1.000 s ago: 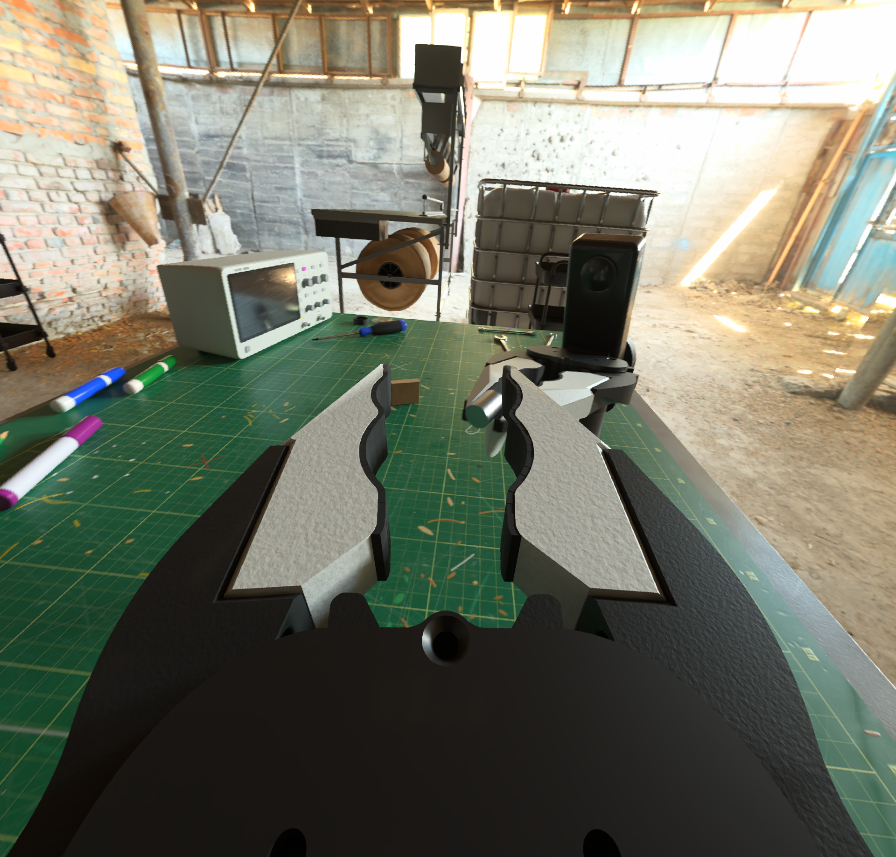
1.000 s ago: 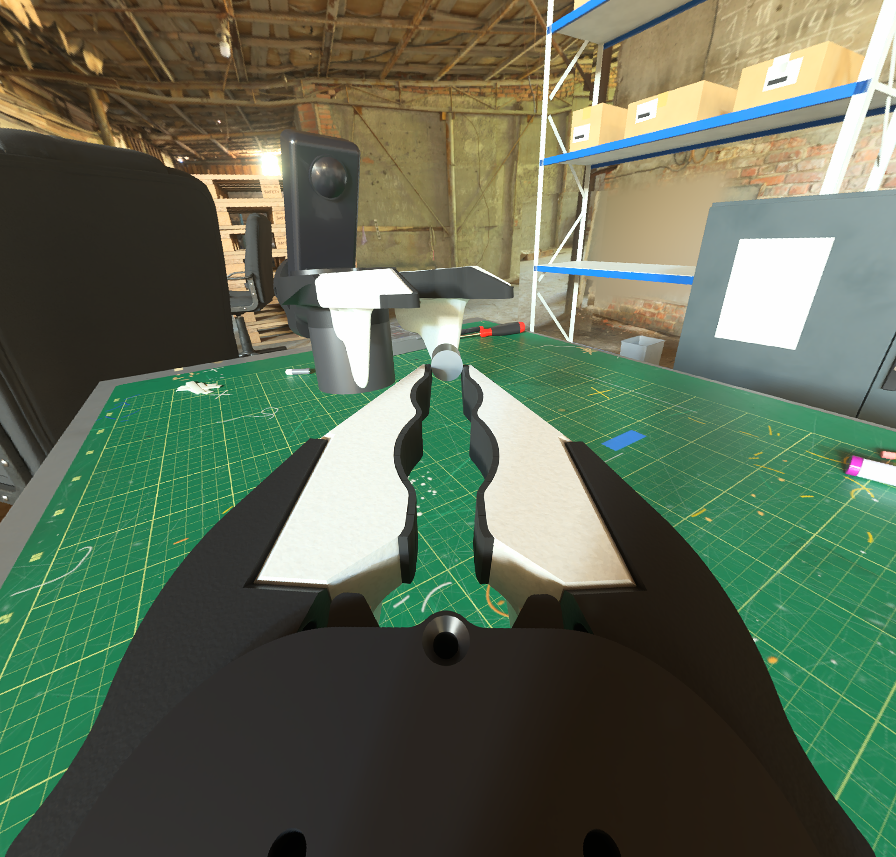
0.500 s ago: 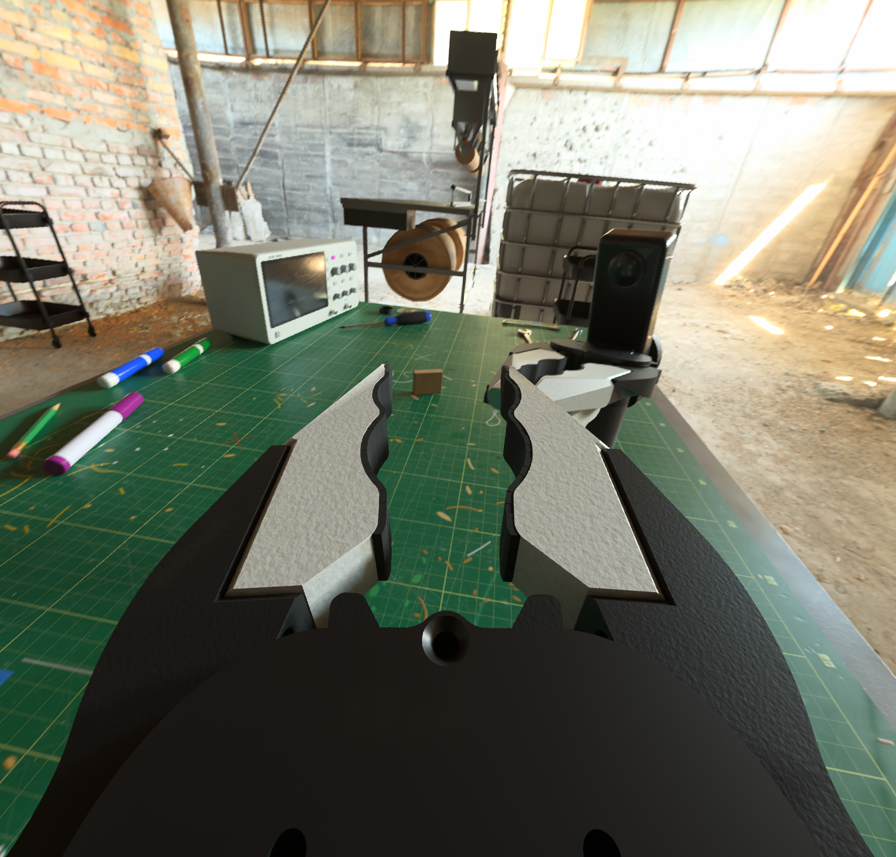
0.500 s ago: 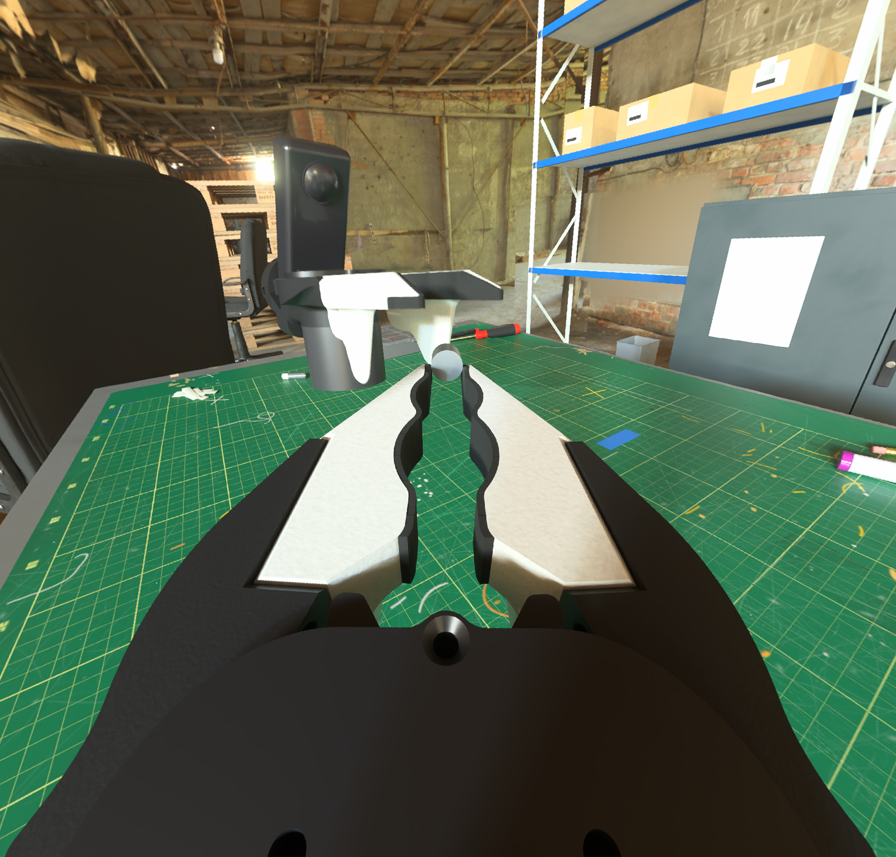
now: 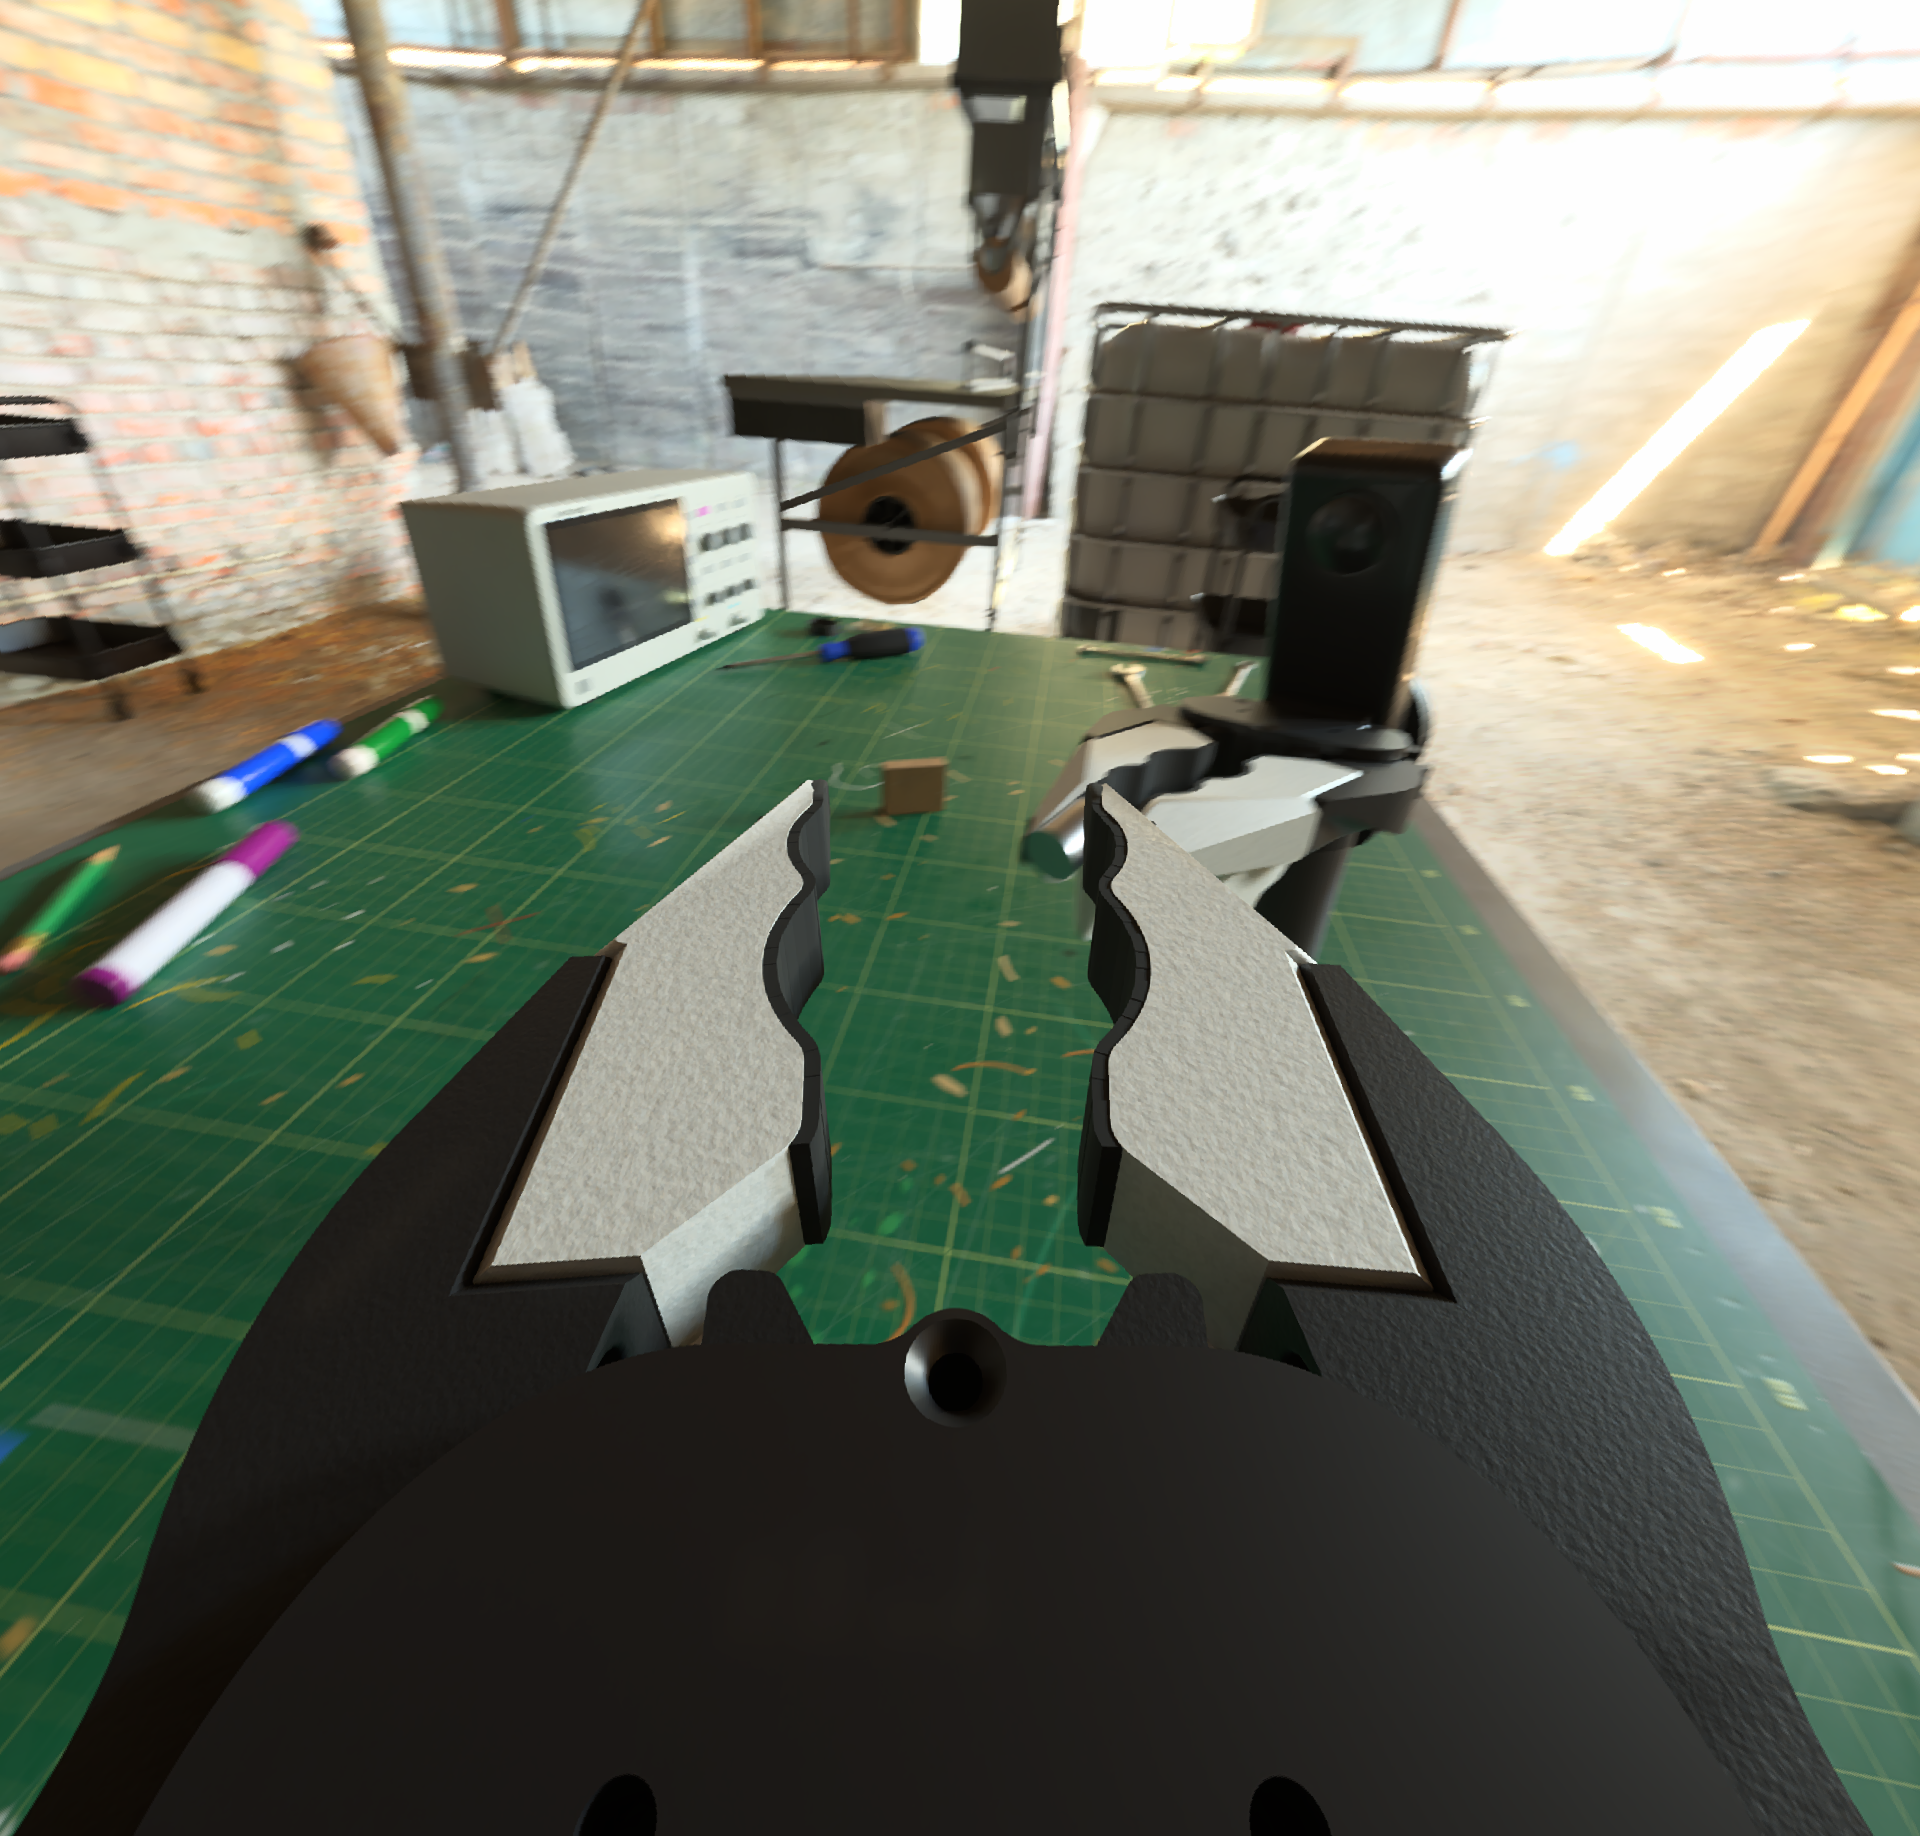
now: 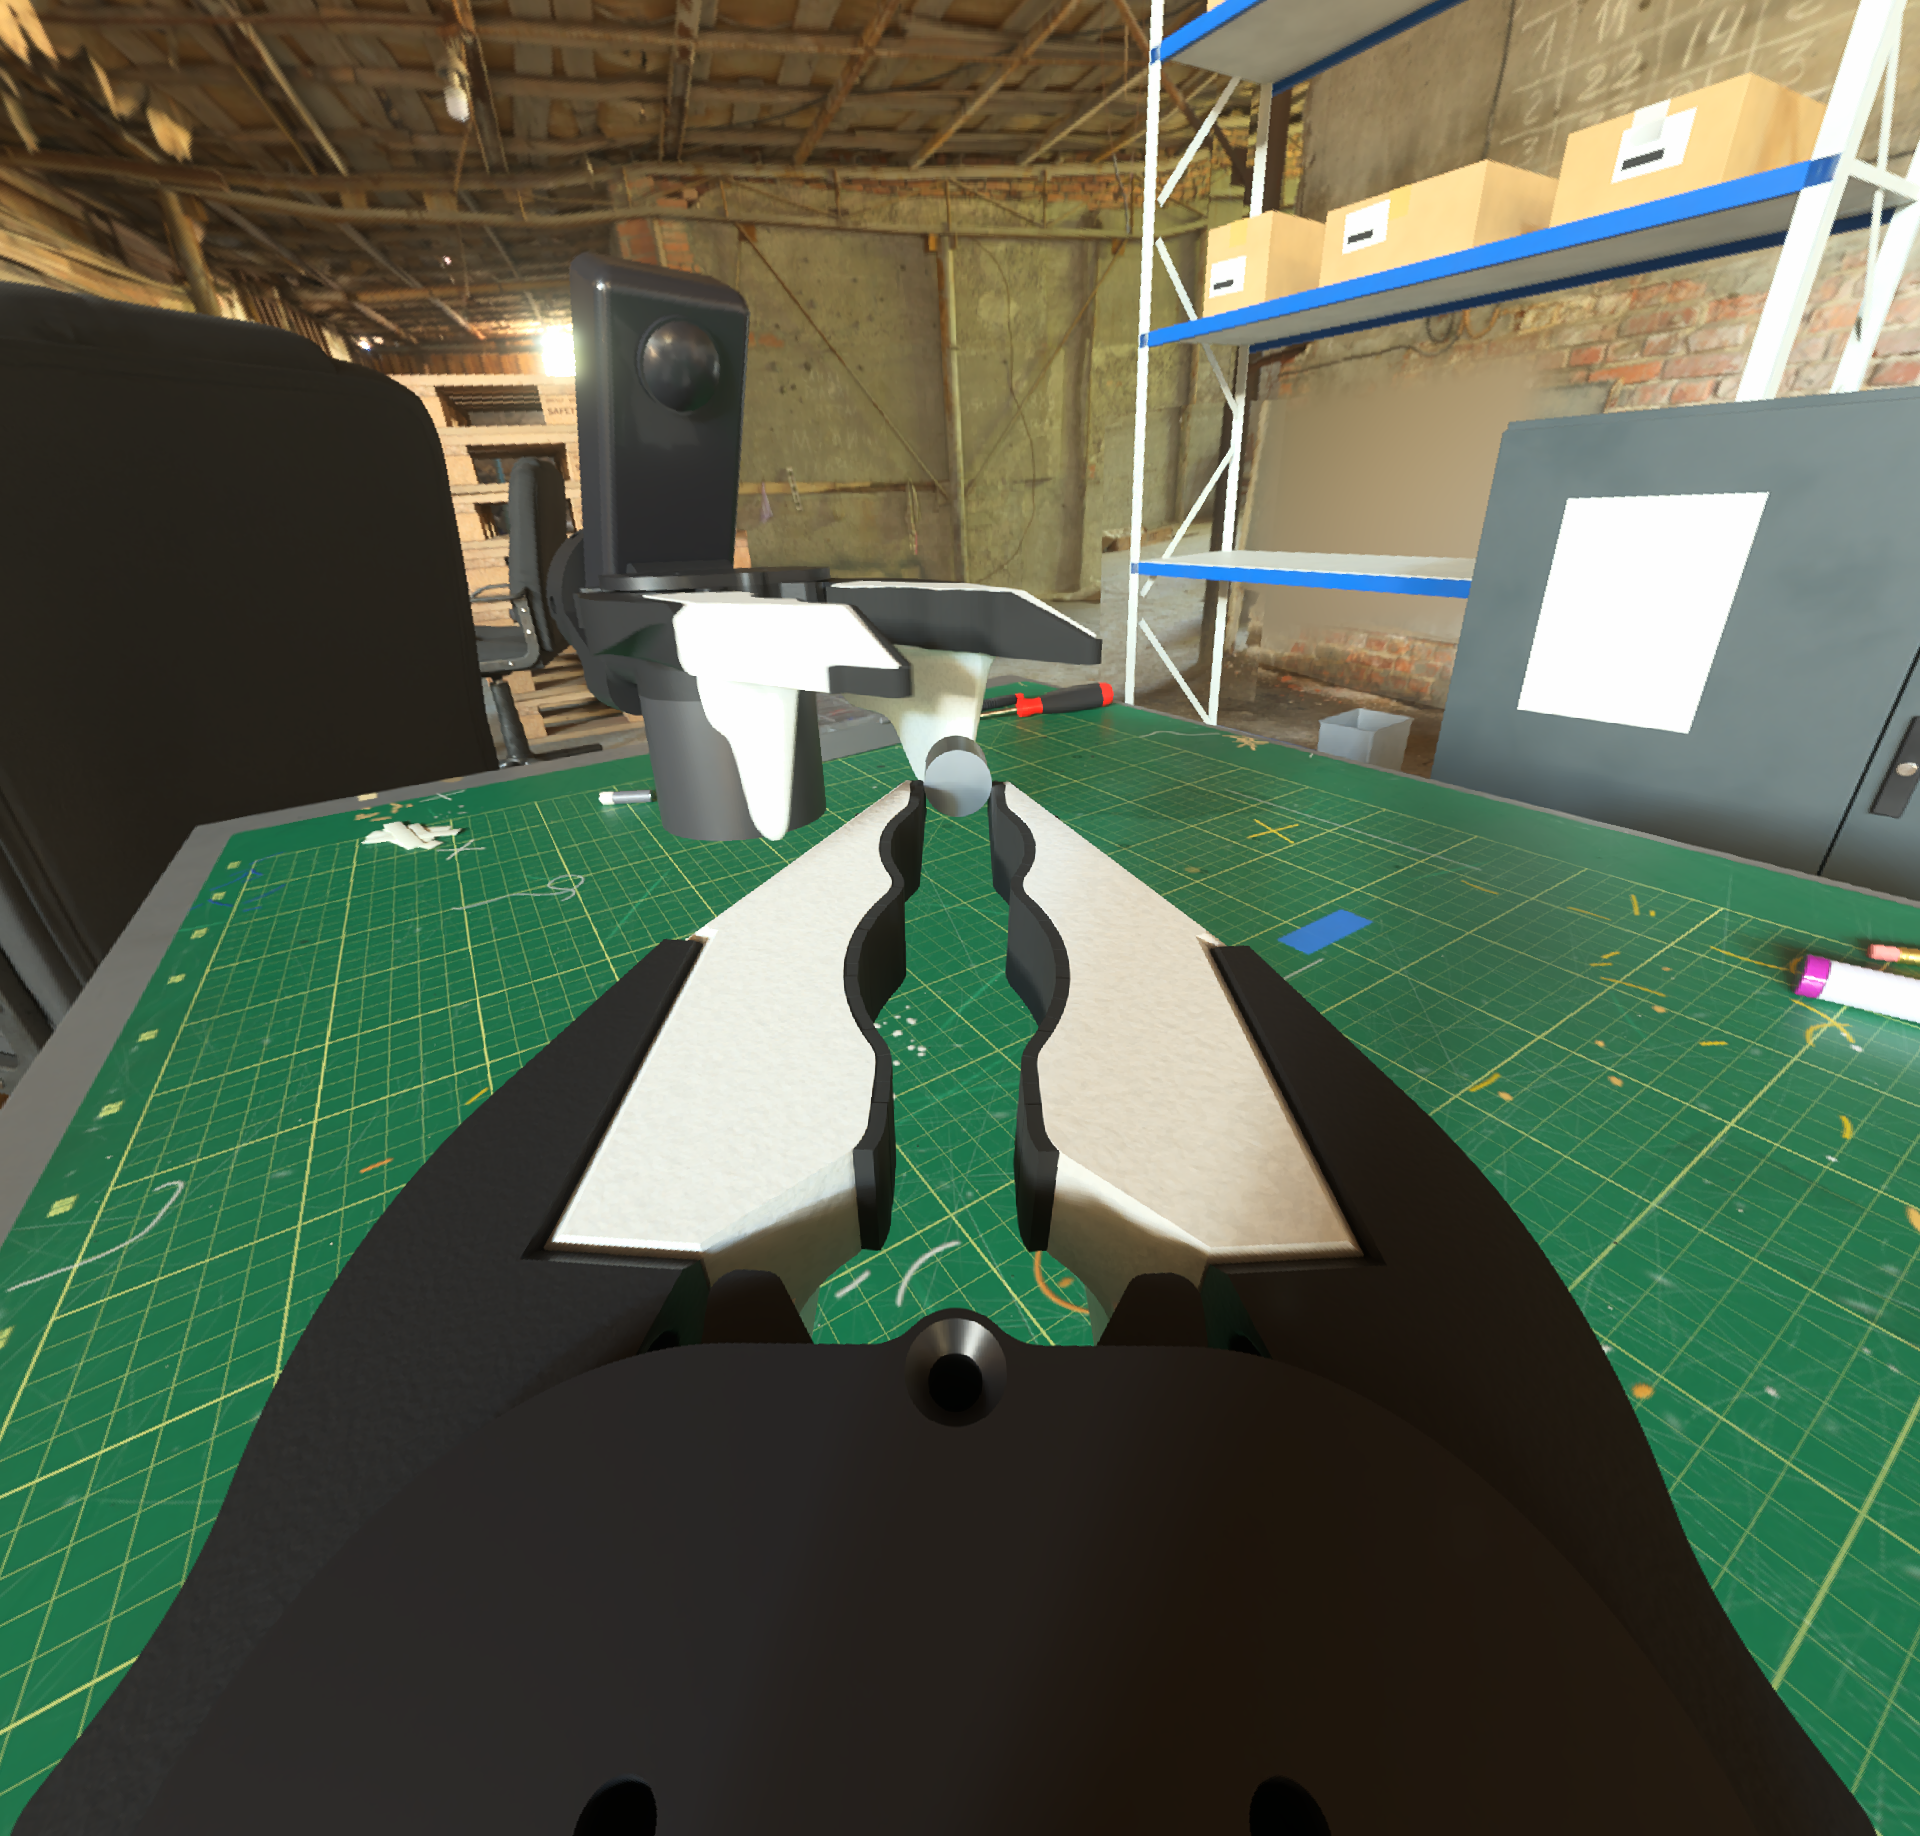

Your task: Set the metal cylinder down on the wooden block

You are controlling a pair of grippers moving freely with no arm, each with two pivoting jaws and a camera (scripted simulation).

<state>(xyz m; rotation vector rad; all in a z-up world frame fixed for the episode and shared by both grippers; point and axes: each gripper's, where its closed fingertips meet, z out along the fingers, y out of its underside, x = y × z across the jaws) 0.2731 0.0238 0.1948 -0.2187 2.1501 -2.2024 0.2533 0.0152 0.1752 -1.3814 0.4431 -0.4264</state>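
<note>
While the metal cylinder [image 6: 957, 776] lies pinched crosswise at the very tips of my right tongs [image 6: 957, 799], its round grey end face points back toward the camera and its length runs away from me, clear above the green bench [image 6: 1455, 1007]. From my left wrist view the same metal cylinder [image 5: 1049, 844] pokes out of my right tongs [image 5: 1164, 799] just beyond the tip of my left tongs' right finger, its blunt end angled down toward the mat. My right tongs are drawn in narrow around the piece, with only a slim gap showing between the dark inner pads farther back.

My left tongs [image 5: 954, 815] stand wide apart and hold nothing; bare green mat shows between the fingers. In the right wrist view those left tongs [image 6: 883, 664] hover facing me, just behind the cylinder, fingers pointing downward.

Farther along the bench, the wooden block [image 5: 913, 785] sits flat on the mat, small and tan, to the left of the cylinder and apart from it, ahead of my left tongs' gap.

Around the edges: a cream-coloured oscilloscope [image 5: 592, 607] at the far left of the bench, a blue-handled screwdriver [image 5: 868, 644] beside it, blue [image 5: 272, 763], green [image 5: 384, 737] and purple [image 5: 187, 913] markers along the left side, and a red-handled screwdriver [image 6: 1060, 697] at the opposite end.
</note>
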